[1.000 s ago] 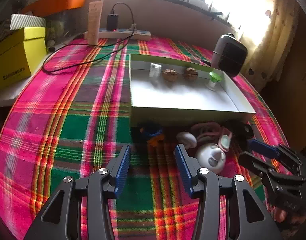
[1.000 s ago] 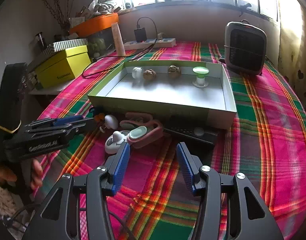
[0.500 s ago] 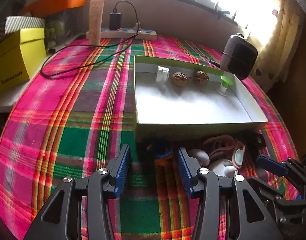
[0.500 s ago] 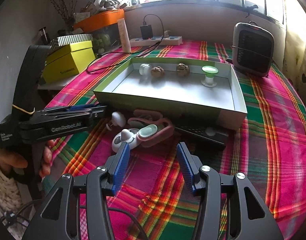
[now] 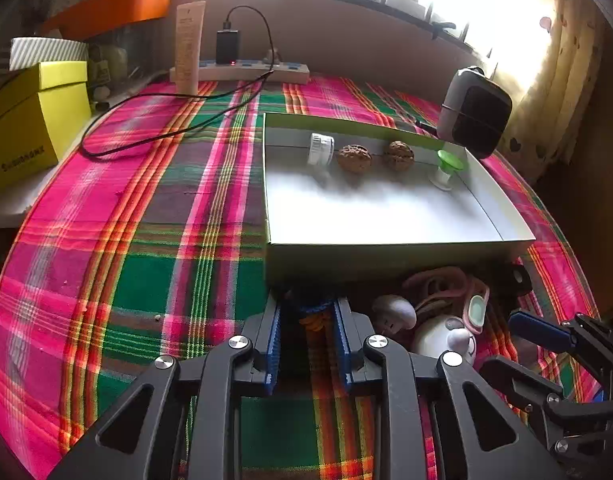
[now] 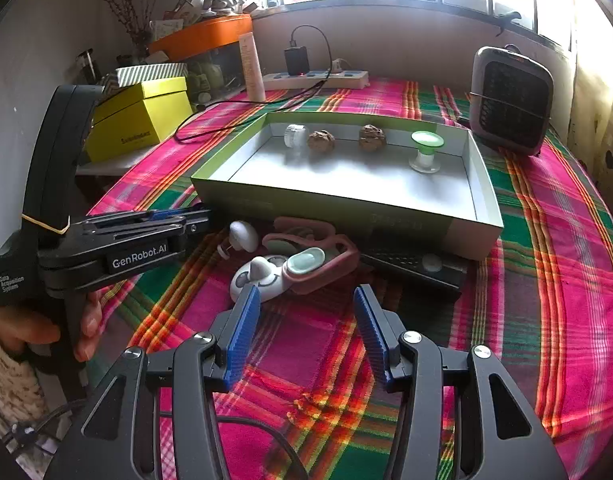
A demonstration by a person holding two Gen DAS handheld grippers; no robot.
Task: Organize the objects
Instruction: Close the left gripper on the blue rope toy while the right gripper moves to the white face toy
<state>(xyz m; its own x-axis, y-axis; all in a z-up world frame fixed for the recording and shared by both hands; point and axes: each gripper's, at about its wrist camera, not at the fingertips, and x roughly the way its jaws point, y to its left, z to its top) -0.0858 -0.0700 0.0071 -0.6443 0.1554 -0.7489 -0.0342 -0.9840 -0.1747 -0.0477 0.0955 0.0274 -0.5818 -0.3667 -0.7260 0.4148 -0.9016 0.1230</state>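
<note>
Since a second ago my left gripper (image 5: 309, 322) has slid forward to the blue and orange toy (image 5: 312, 316) lying against the near wall of the tray (image 5: 386, 248), and its jaws are closing with the toy between the pads, seemingly pinching it already. My right gripper (image 6: 306, 320) is hovering spread and empty over the tablecloth (image 6: 546, 280), just short of the white smiley toy (image 6: 262, 278) and the pink case (image 6: 318, 260). I am judging this the grasp before a lift into the tray, where two walnuts (image 5: 354, 158) are already lined up. To do it well I am squeezing squarely across the toy, then raising it straight up to clear the wall before moving it over.
</note>
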